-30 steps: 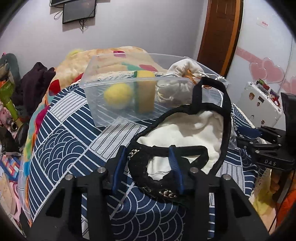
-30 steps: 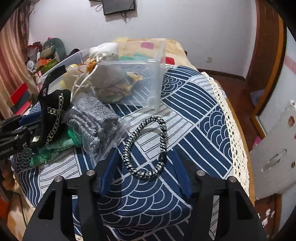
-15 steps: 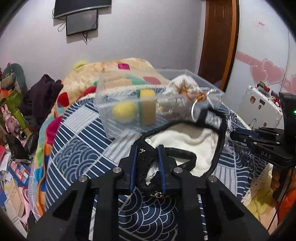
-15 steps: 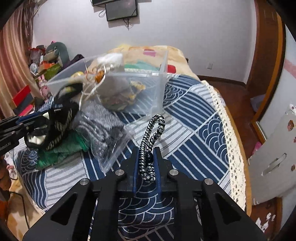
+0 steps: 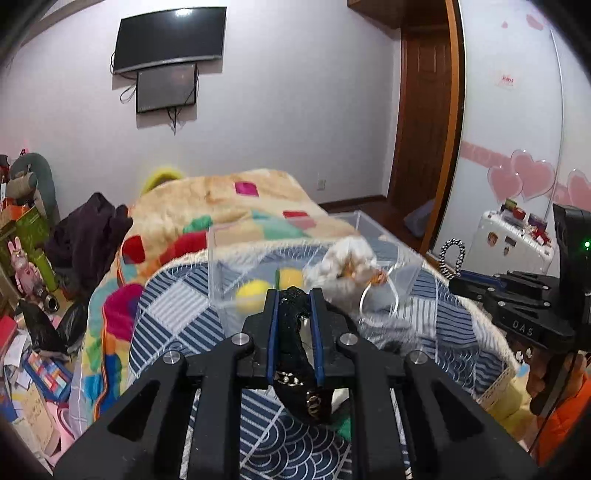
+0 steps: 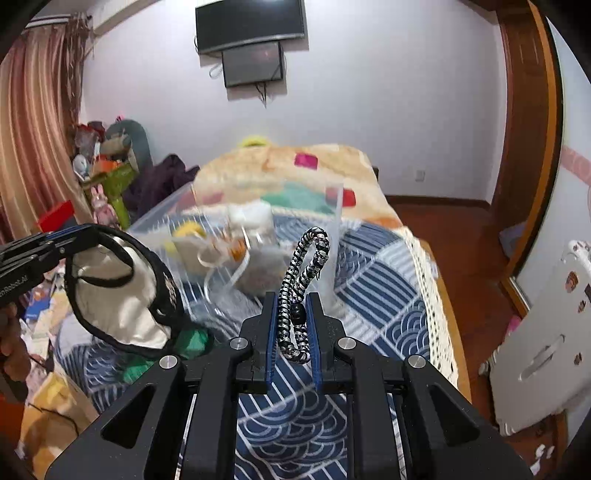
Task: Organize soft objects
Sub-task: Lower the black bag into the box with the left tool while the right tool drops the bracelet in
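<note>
Between our right gripper's (image 6: 293,325) closed jaws sat the braided loop (image 6: 303,291); left gripper (image 5: 294,332) pinched the black strap (image 5: 291,332), above the patterned bed (image 6: 376,291).

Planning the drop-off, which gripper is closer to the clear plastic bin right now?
Left, though only slightly. The left gripper hangs just before the clear plastic bin; the right gripper sits slightly back from its corner.

A lived-in home bedroom. A bed (image 5: 177,325) fills the middle, spread with a blue-and-white patterned cover and a colourful patchwork blanket (image 5: 221,206) toward its far edge. Two dark screens (image 6: 251,22) hang on the pale wall, a wooden door (image 5: 424,110) stands at the right, striped curtains (image 6: 33,129) at the left (toys and boxes are heaped alongside), and pink heart stickers (image 5: 524,177) decorate a wardrobe.
</note>
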